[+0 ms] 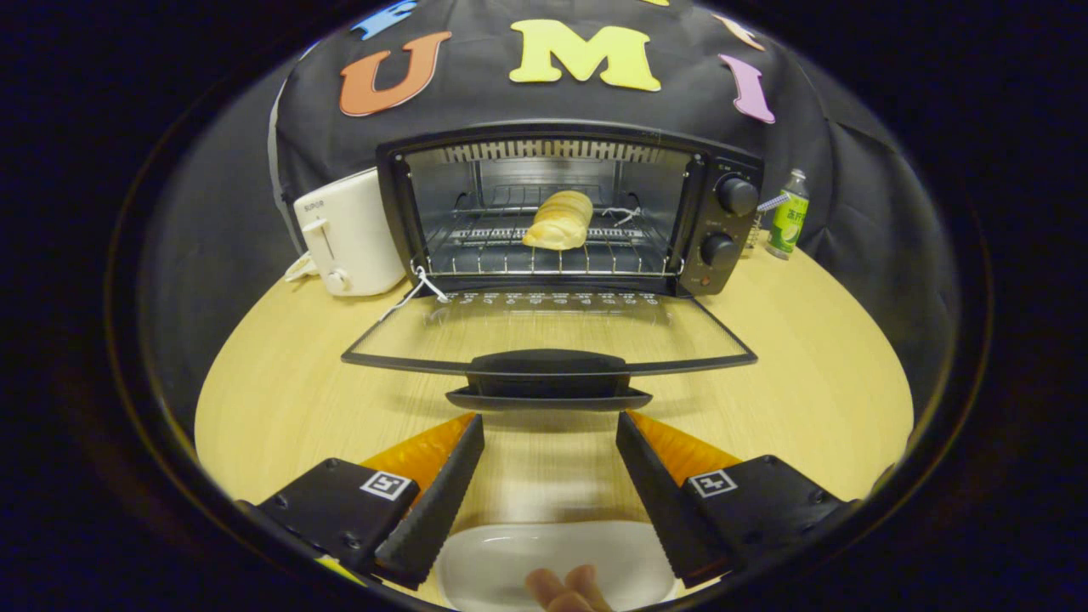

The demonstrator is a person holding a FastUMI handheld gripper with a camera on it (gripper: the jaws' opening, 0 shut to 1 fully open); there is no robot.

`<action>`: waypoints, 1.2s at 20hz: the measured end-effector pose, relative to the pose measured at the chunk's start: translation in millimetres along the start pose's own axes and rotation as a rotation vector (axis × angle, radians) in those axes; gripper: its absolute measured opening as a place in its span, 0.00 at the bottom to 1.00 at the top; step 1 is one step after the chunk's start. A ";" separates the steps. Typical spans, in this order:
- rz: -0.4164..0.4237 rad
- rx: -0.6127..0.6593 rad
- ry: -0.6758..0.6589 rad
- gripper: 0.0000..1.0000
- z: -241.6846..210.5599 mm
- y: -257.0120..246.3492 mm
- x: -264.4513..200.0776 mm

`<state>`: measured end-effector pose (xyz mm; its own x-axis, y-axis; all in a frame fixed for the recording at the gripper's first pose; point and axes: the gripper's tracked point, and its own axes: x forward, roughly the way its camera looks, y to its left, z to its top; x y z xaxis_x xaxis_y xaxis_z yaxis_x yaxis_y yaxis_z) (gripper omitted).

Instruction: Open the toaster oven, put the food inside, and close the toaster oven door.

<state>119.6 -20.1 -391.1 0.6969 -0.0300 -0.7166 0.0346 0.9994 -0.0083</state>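
Toaster oven (pixel 569 208) sits at the far side of your worktop (pixel 807 374), backed against the booth wall, door (pixel 548 336) dropped fully open and lying about flat toward you. Door handle (pixel 548 382) is the nearest edge of it, just ahead of your tool (pixel 550 442), apart from the fingertips with a thin strip of bare wood between. Tool fingers are spread wide, holding nothing, one tip on each side of the handle's width.

Food, a bread roll (pixel 558 219), lies on the wire rack (pixel 544 251) inside the oven, roughly mid-rack, clear of both side walls and set back from the rack's front edge. Two knobs (pixel 736 195) on the oven's right panel.

White toaster (pixel 348 234) stands just left of the oven, touching or nearly so; can't tell which. Green-label bottle (pixel 788 214) stands right of the oven, near the worktop's back edge.

White plate (pixel 552 561) lies between and under your fingers at the near edge, with fingertips of a hand (pixel 568 591) at its near rim.

Open wood on both sides of the door, wider on the right; the worktop edge curves close behind your tool.
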 end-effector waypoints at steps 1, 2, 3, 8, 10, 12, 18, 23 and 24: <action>-0.008 0.008 -0.003 1.00 1.4 1.0 0.2; -0.014 0.018 -0.010 1.00 3.4 1.3 -0.3; -0.017 0.028 -0.014 1.00 5.5 2.3 -0.3; -0.050 0.046 -0.030 1.00 11.7 3.9 -5.6; -0.064 0.057 -0.045 1.00 14.1 4.9 -7.6; -0.076 0.051 -0.087 1.00 20.2 5.2 -11.6; -0.107 -0.009 -0.282 1.00 58.1 4.2 -32.2; -0.072 0.003 -0.330 1.00 68.1 14.7 -32.5; -0.054 0.004 -0.303 1.00 61.2 19.1 -31.5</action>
<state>142.2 -1.2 -325.9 0.8758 -0.0885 -0.4745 0.0802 0.9961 -0.0378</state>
